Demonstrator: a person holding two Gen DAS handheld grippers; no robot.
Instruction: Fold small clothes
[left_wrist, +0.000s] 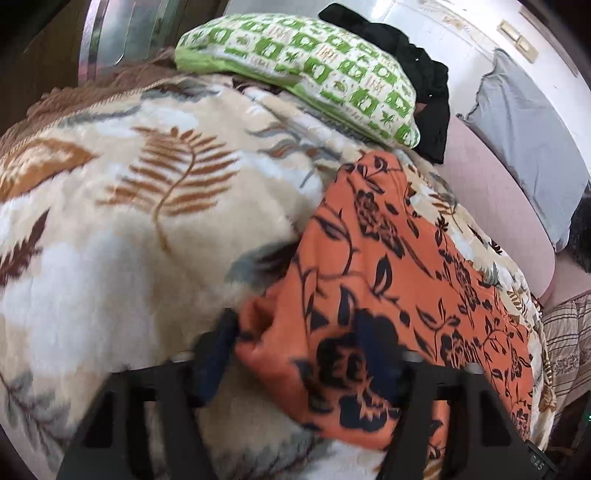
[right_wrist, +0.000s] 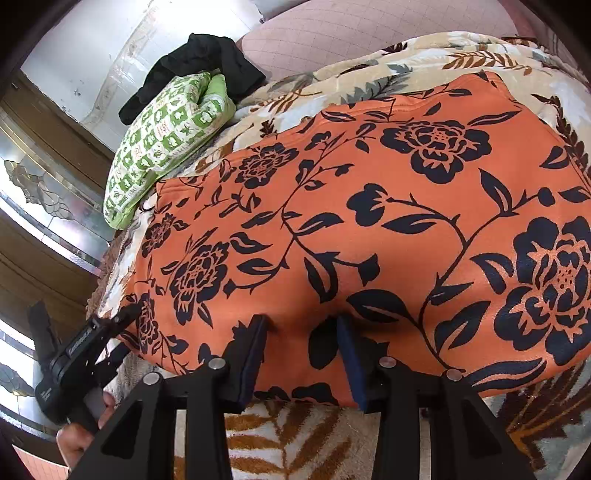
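Right wrist view shows the orange cloth (right_wrist: 369, 229) lying flat on the leafy blanket (right_wrist: 288, 439). The right gripper (right_wrist: 301, 354) has its jaws partly open, with the cloth's near edge bunched between them. The left gripper (left_wrist: 310, 354) is at the cloth's corner, with cloth (left_wrist: 369, 277) between its jaws; I cannot tell if it pinches. A green pillow (right_wrist: 159, 144) sits behind.

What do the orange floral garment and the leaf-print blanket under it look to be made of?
Orange floral garment: likely a thin knit or jersey, matte, smooth, with a stitched hem. Leaf-print blanket: probably plush fleece, given its fuzzy, slightly glossy pile. Neither is certain from sight.
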